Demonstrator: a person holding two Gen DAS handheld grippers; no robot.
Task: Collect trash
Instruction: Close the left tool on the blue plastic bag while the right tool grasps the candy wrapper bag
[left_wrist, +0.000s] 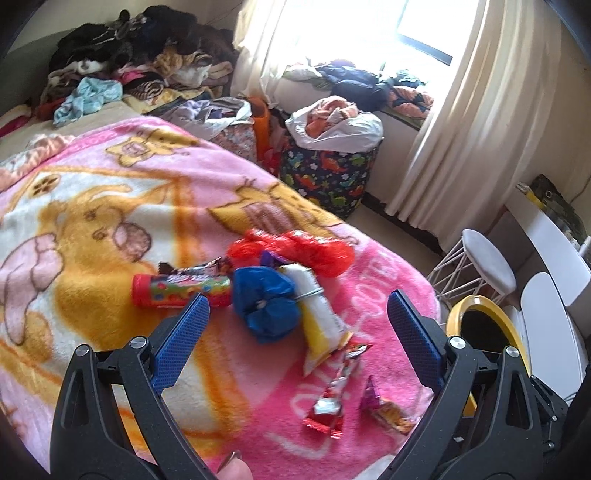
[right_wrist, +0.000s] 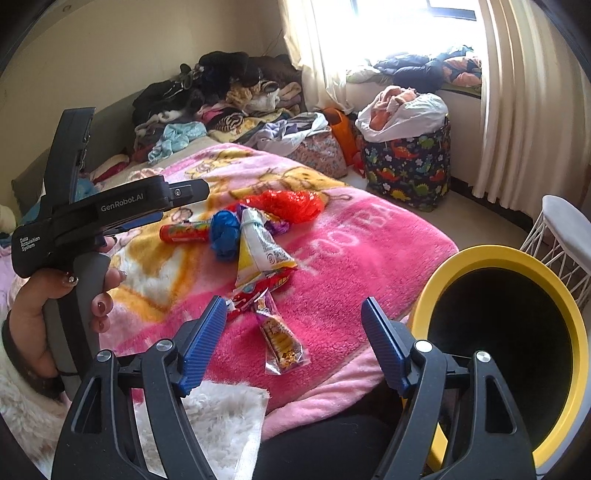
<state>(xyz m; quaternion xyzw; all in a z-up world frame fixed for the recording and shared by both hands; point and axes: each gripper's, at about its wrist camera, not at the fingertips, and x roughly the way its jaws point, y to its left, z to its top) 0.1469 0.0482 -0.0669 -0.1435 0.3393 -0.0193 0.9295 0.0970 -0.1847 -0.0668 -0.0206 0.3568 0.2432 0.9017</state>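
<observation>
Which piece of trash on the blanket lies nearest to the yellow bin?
The purple and orange snack wrapper, lying alone at the blanket's near edge; the other trash sits farther from the yellow bin.

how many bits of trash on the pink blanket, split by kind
crumpled plastic bags: 2, the red bag and the blue bag
tubes: 1, the red candy tube
snack packets and wrappers: at least 5, among them the white and yellow packet, the red wrapper and the purple wrapper
total: at least 8; overlaps hide some
</observation>
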